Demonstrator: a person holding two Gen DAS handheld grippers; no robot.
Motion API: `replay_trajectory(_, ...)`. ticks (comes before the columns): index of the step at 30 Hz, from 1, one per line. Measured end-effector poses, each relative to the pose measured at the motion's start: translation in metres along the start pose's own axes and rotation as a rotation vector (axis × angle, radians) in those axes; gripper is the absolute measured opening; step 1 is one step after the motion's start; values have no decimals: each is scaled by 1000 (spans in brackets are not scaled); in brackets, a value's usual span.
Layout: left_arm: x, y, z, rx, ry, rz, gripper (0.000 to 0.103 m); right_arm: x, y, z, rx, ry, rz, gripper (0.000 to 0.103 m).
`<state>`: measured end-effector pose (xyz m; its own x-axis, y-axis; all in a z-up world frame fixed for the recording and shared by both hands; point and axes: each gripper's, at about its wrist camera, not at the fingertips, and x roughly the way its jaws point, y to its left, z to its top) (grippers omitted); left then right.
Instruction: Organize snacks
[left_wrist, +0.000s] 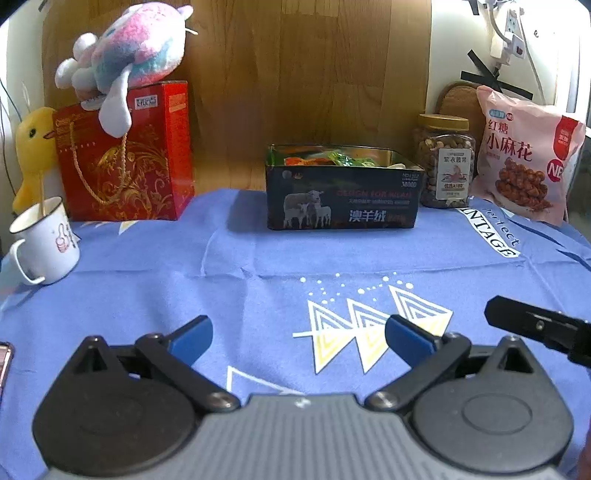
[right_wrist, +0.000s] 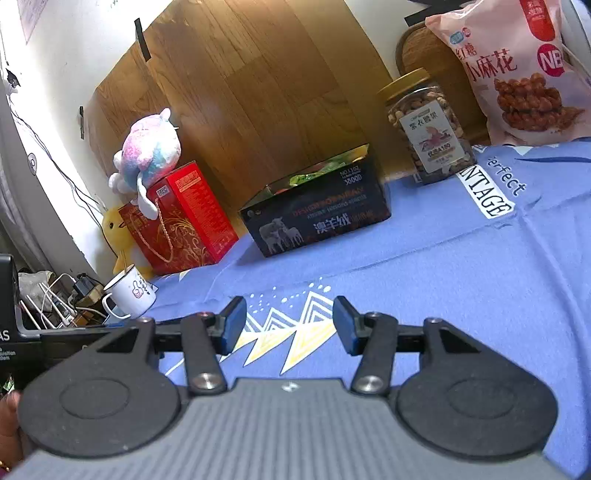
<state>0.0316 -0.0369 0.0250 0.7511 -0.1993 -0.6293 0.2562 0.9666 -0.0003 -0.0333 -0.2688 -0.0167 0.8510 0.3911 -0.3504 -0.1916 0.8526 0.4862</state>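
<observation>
The black tin box (left_wrist: 341, 199), open and holding wrapped snacks (left_wrist: 325, 159), is sitting at the back of the desk on the blue cloth (left_wrist: 147, 266), with a nut jar (left_wrist: 446, 160) just beside it and a pink snack bag (left_wrist: 526, 155) leaning beyond that. A red gift box (left_wrist: 129, 155) carrying a plush toy (left_wrist: 125, 55) and a white mug (left_wrist: 46, 245) are standing well apart on the other side. Nearer the cameras, the left gripper (left_wrist: 298, 338) is hovering with fingers spread wide and empty, while the right gripper (right_wrist: 289, 325) is holding its fingers partly apart, gripping nothing.

"VINTAGE" on blue cloth (left_wrist: 258, 258)
</observation>
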Motion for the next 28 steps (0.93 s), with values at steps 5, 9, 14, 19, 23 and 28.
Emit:
replay_trajectory(5,-6,-1,0,10,-18,23,103,-5,6,-1,-12,-10,-2,55)
replay_trajectory(9,-11,0,1,12,-44,54,103,-9,10,-2,-30,-22,-6,62)
replay_trajectory(14,-18,3,3,-8,-93,73,103,-13,13,-1,-43,-39,-6,64)
replay_trajectory(19,-22,6,4,-30,-118,67,103,-13,14,-1,-49,-46,-8,65)
replay_trajectory(23,-19,7,2,-52,-87,32,103,-14,13,-2,-40,-44,-12,66)
replay_trajectory(28,-18,1,-1,-26,-79,9,103,-15,11,-2,-33,-48,-18,66)
